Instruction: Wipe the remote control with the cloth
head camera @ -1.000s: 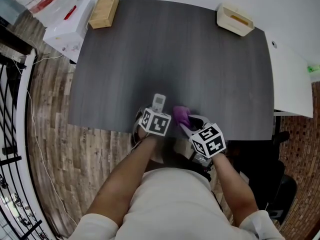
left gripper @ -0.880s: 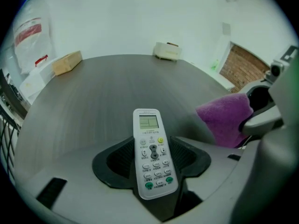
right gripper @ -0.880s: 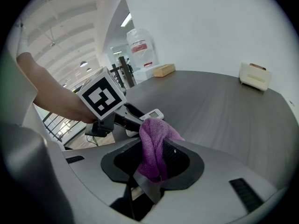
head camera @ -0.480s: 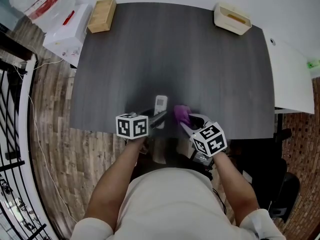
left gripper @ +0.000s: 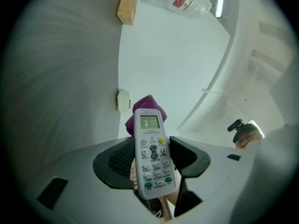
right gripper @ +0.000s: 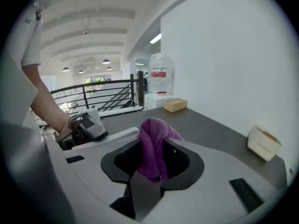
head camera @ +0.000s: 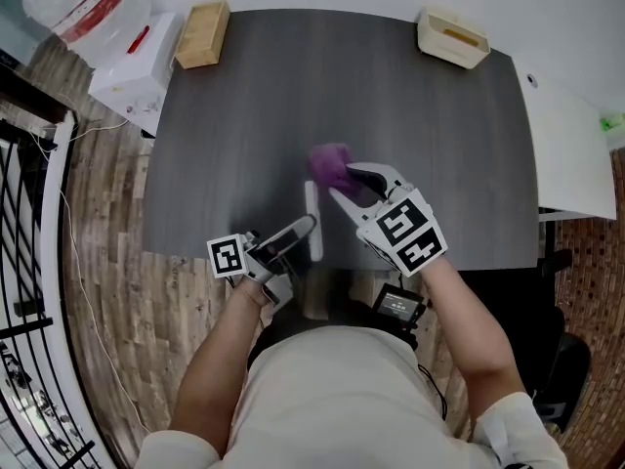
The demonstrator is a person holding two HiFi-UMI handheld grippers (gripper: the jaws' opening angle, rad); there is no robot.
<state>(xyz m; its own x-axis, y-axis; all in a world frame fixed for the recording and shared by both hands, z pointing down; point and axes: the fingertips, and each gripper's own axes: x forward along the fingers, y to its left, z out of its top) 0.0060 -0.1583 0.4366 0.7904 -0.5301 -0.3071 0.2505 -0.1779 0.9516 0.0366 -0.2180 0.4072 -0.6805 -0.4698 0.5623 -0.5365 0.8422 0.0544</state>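
Left gripper (head camera: 293, 234), just closing, grips remote (left gripper: 150, 153); right gripper (head camera: 350, 184), cloth (right gripper: 153, 146) (box (head camera: 202, 33) contents unclear).

Remote control (left gripper: 150, 146) button labels unreadably small, partly covered by left gripper (head camera: 299, 233) from overhead

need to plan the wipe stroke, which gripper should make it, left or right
Right, likely. The right gripper is shut on the cloth, close by the remote. The left gripper, its jaws just tightened, clamps the remote, so it can only hold it up.
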